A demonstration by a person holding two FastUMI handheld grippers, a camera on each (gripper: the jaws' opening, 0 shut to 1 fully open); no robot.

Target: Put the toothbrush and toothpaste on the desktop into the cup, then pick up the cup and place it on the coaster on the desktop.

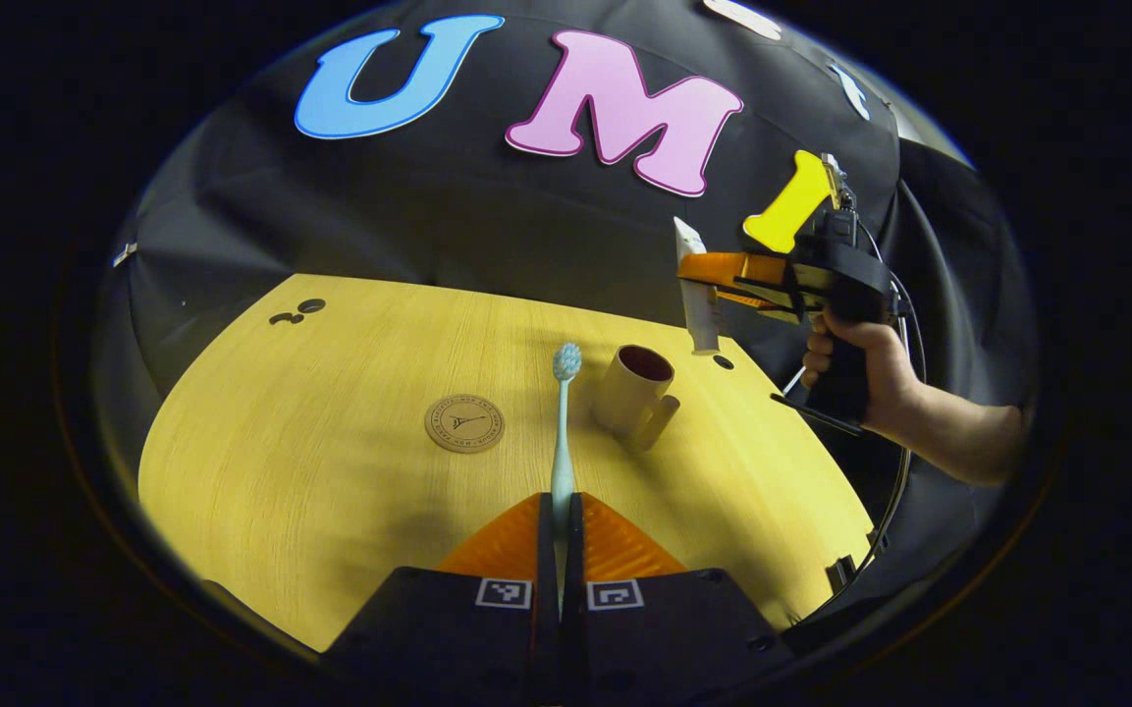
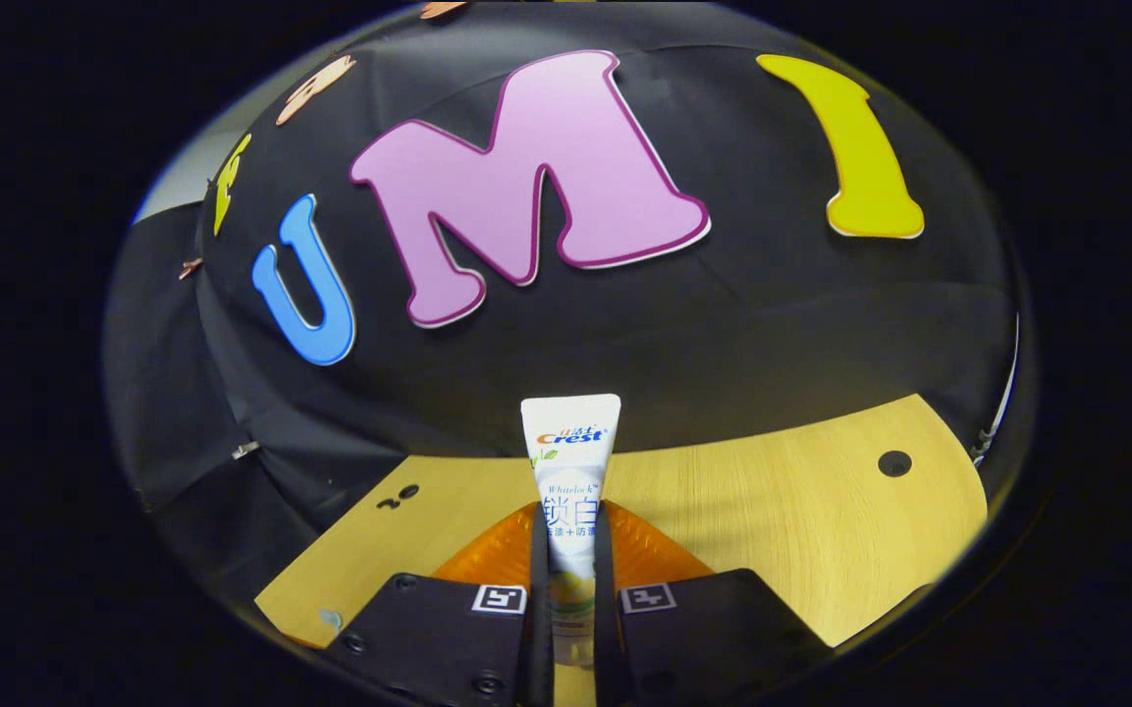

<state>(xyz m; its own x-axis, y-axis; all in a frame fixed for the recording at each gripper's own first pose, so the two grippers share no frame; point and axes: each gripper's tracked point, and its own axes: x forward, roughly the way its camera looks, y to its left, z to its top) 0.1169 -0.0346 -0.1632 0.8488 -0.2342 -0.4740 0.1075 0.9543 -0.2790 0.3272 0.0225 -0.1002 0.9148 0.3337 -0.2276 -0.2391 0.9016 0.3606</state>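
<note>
In the left gripper view my left gripper (image 1: 560, 511) is shut on the handle of a pale blue toothbrush (image 1: 563, 422), whose bristle head points away over the table. Just right of the brush head stands a beige cup (image 1: 634, 391) with a dark inside and its handle toward me. A round brown coaster (image 1: 464, 423) lies left of the brush. Farther right, a hand holds my right gripper (image 1: 698, 295) high above the cup, shut on a white toothpaste tube (image 1: 695, 295). In the right gripper view the toothpaste tube (image 2: 570, 462) stands upright between the fingers of the right gripper (image 2: 566, 525).
The yellow wooden table (image 1: 310, 471) has small cable holes at its far left (image 1: 298, 311) and behind the cup (image 1: 723, 362). The black cloth wall rises close behind the table's far edge. A forearm (image 1: 958, 432) reaches in from the right.
</note>
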